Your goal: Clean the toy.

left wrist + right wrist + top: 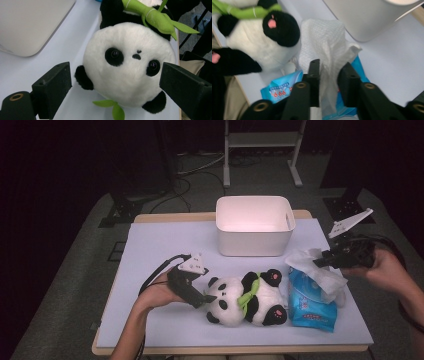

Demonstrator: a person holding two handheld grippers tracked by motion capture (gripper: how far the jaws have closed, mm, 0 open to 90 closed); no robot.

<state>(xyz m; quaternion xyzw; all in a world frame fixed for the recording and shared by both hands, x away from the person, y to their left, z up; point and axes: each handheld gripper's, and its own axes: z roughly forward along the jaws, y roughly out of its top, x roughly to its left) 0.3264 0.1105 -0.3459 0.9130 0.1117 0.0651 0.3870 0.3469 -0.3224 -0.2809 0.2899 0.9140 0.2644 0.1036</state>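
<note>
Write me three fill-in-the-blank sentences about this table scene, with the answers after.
1. The stuffed toy lying on the table is a ____.
2. The right tongs have a white ____ between their jaws.
3. The tissue comes out of a ____ pack.
4. The white bin stands ____ the toy, seen from the person.

Answers: panda; tissue; blue; behind

Looks like a lab or recording studio, not a home: dark curtained backdrop, grey carpet w/ loose cables (192, 170), a metal stand frame (262, 150) behind, black tripod feet (120, 210) on both sides, & one small counter (160, 235) under a pale mat.
</note>
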